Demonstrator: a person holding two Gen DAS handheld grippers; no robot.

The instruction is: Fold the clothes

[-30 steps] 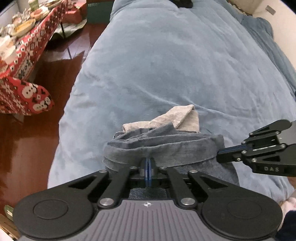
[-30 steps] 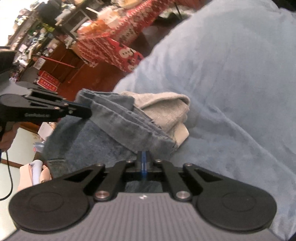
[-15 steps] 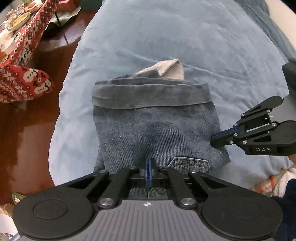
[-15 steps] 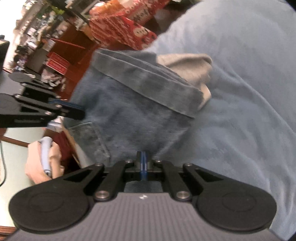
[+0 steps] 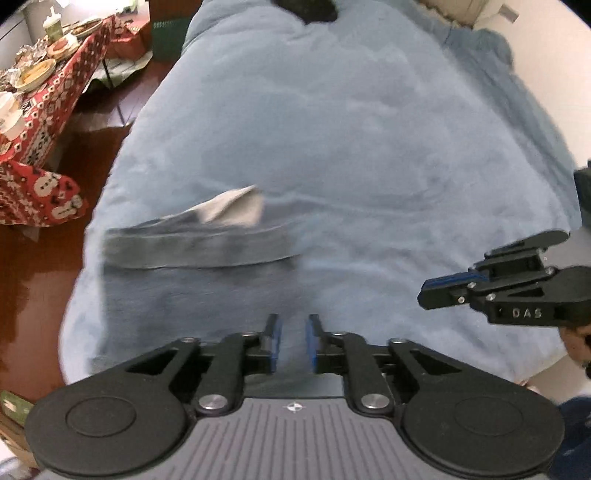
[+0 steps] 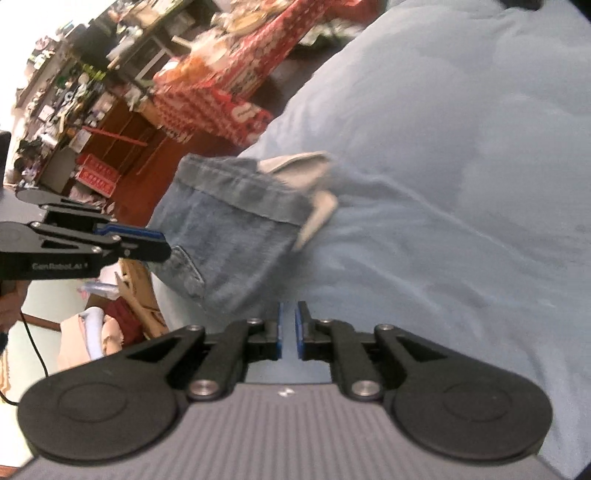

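Observation:
Folded blue jeans (image 5: 192,280) (image 6: 221,229) lie flat on a light blue blanket (image 5: 351,129) (image 6: 443,166), near its front left edge. A grey garment (image 5: 232,210) (image 6: 295,170) pokes out from under the jeans' far hem. My left gripper (image 5: 293,341) hovers just over the near edge of the jeans, open by a small gap, nothing between its pads. It shows side-on in the right wrist view, left gripper (image 6: 162,245). My right gripper (image 6: 288,330) is open by a narrow gap over bare blanket, right of the jeans; seen from the left as right gripper (image 5: 424,291).
A table with a red patterned cloth (image 5: 40,110) (image 6: 236,74) and dishes stands left of the bed over a dark wood floor (image 5: 33,266). Cluttered shelves (image 6: 74,92) fill the far left. A dark object (image 5: 310,9) lies at the blanket's far end.
Both grippers went from shut on the jeans to slightly open, letting go. The jeans now lie flat on the blanket. Both grippers have pulled back, the right one off to the side.

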